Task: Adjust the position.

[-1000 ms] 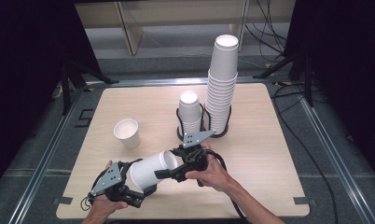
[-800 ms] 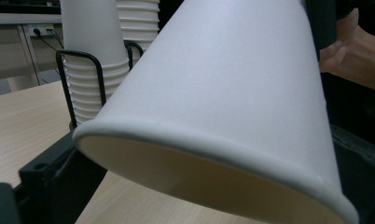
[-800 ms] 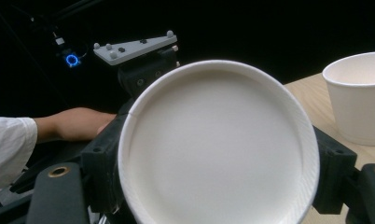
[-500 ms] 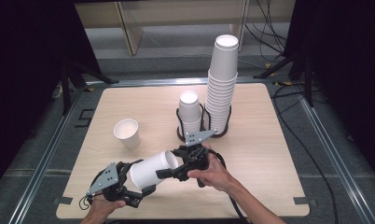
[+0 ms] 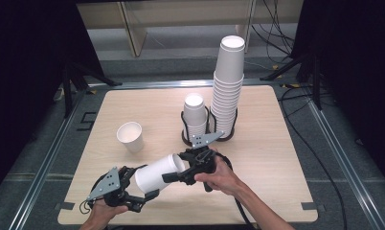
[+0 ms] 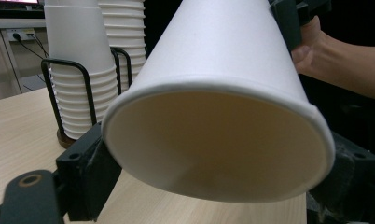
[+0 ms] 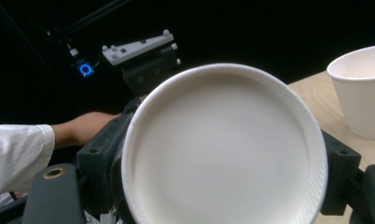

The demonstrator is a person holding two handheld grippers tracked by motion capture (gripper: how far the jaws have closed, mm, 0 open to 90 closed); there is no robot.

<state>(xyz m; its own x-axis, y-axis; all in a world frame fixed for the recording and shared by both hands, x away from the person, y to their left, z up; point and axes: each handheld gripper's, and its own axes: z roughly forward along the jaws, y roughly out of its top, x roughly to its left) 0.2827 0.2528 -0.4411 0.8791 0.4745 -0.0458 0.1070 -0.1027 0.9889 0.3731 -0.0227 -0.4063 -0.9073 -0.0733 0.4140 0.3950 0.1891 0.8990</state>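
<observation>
A white paper cup (image 5: 158, 173) lies on its side in the air over the table's front edge, held between both grippers. My left gripper (image 5: 143, 182) is shut on its wide rim end; in the left gripper view the cup's open mouth (image 6: 213, 144) faces the camera between the jaws. My right gripper (image 5: 179, 169) is shut on the narrow base end, and the right gripper view shows the cup's round bottom (image 7: 223, 149) between its jaws. The two grippers face each other along the cup.
A single white cup (image 5: 130, 136) stands upright at the left of the wooden table (image 5: 286, 158). A short cup stack (image 5: 194, 114) and a tall one (image 5: 227, 86) sit in a black wire holder (image 5: 209, 130) behind the grippers. The table's right half is bare.
Almost nothing: the left gripper has edged very slightly toward the front left with the cup. The right gripper keeps its place.
</observation>
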